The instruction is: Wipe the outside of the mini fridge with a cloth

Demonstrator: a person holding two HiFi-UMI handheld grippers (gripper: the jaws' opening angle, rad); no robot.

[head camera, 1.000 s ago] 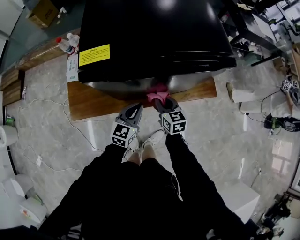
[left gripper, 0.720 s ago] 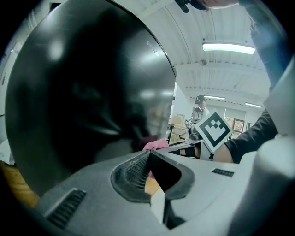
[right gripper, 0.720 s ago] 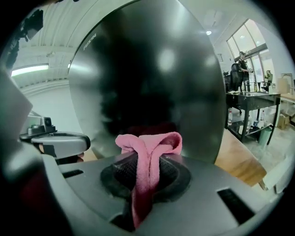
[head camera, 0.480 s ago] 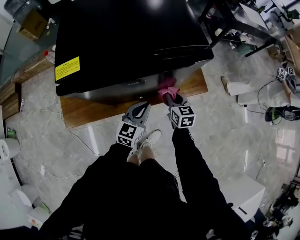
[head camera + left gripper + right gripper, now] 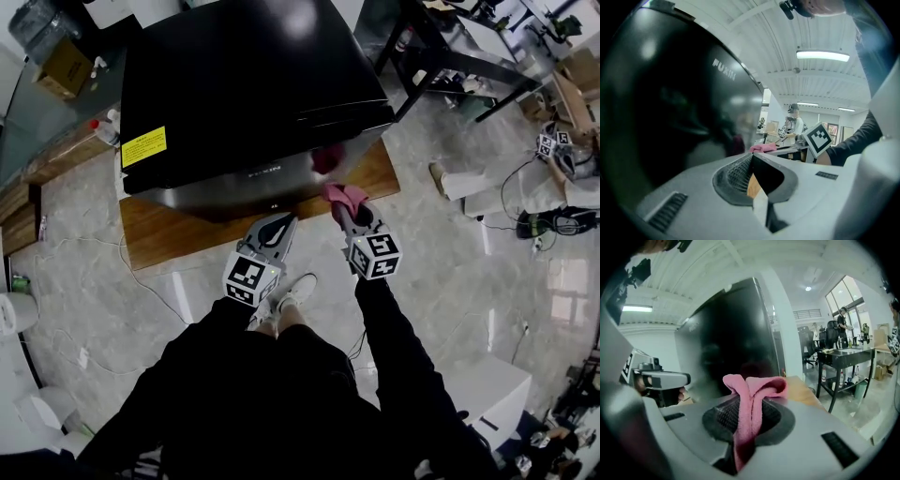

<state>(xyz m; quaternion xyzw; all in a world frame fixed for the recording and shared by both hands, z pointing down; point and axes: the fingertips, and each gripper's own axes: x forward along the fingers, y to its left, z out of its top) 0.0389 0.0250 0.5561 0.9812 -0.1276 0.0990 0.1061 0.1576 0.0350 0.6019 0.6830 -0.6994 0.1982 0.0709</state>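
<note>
The black mini fridge (image 5: 244,84) stands on a low wooden platform (image 5: 169,234), its shiny front door (image 5: 248,183) facing me. My right gripper (image 5: 344,204) is shut on a pink cloth (image 5: 339,195), held close to the door's right corner; I cannot tell whether they touch. The right gripper view shows the cloth (image 5: 750,394) folded between the jaws, with the dark door (image 5: 726,333) just beyond. My left gripper (image 5: 272,230) hangs shut and empty below the door's middle. In the left gripper view the jaws (image 5: 751,157) meet, the door (image 5: 670,93) fills the left, and the cloth (image 5: 762,148) peeks behind.
Bottles (image 5: 105,131) and a cardboard box (image 5: 64,66) sit left of the fridge. A black desk (image 5: 441,56) stands to the right. Cables (image 5: 141,272) trail over the tiled floor. My shoes (image 5: 291,291) are right in front of the platform.
The right gripper has carried the cloth rightward along the door, from near its middle to its right corner. The left gripper stays shut below the door.
</note>
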